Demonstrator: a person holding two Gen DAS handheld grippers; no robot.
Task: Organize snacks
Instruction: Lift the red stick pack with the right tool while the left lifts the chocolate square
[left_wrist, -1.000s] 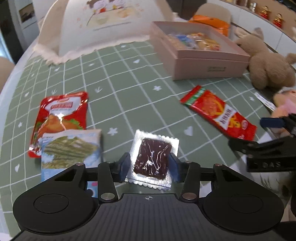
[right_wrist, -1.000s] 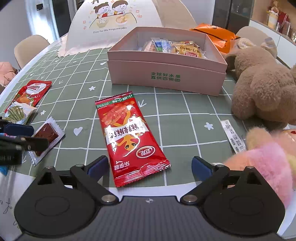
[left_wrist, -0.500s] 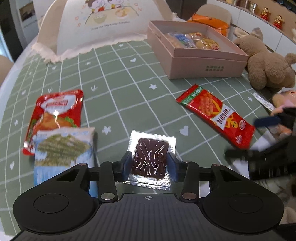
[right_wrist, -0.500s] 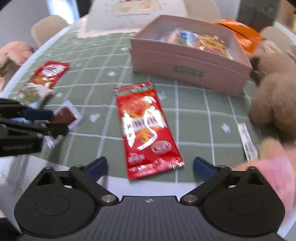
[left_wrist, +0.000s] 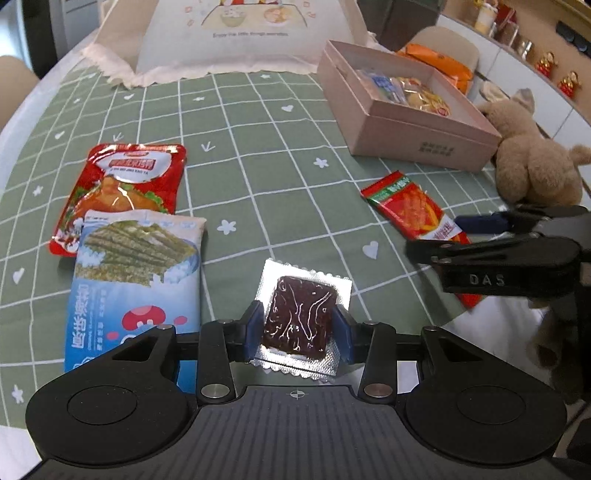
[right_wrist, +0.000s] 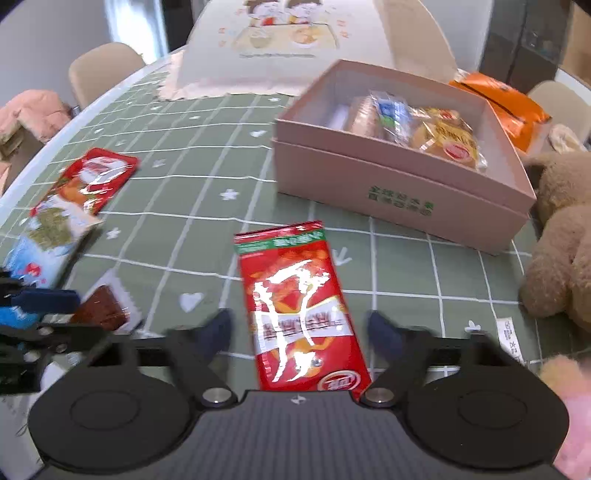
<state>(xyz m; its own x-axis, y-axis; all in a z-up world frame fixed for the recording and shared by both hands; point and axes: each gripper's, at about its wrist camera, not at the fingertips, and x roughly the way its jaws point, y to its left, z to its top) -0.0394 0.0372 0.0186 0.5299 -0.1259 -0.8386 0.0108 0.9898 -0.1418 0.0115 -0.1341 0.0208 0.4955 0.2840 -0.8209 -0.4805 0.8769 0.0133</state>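
Item 1. Left hand-held gripper (left_wrist: 297, 326): jaws narrowed, closing over the last second, blue pads pressed against both side edges of the foil-backed dark snack sachet (left_wrist: 300, 317). The sachet lies near the front edge of the bench (left_wrist: 258, 177), which carries a green grid-pattern cloth.

Item 2. Right hand-held gripper (right_wrist: 300, 330): jaws just closing, blurred in its own view, standing either side of the lower half of the long red snack packet (right_wrist: 301, 314). A gap shows between each pad and the packet's edge, so nothing is gripped. The packet lies flat on the cloth, its green-banded top end pointing toward the pink box (right_wrist: 402, 188).

Item 3. Pink box: open-topped, well beyond the red packet, containing several wrapped snacks.

Item 4. Red chicken-print pouch (left_wrist: 120, 194): flat on the cloth at the left of the left wrist view, its lower part overlapped by the blue seaweed snack packet (left_wrist: 135, 284), which lies just beside the left hand-held gripper.

Item 5. Brown plush toy (left_wrist: 532, 166): just right of the pink box. Pink plush (right_wrist: 569, 410): lower right corner of the right wrist view.

Item 6. Orange bag (right_wrist: 498, 101): behind the pink box.

Item 7. Cartoon-print mesh cover (left_wrist: 243, 37): far end of the bench.
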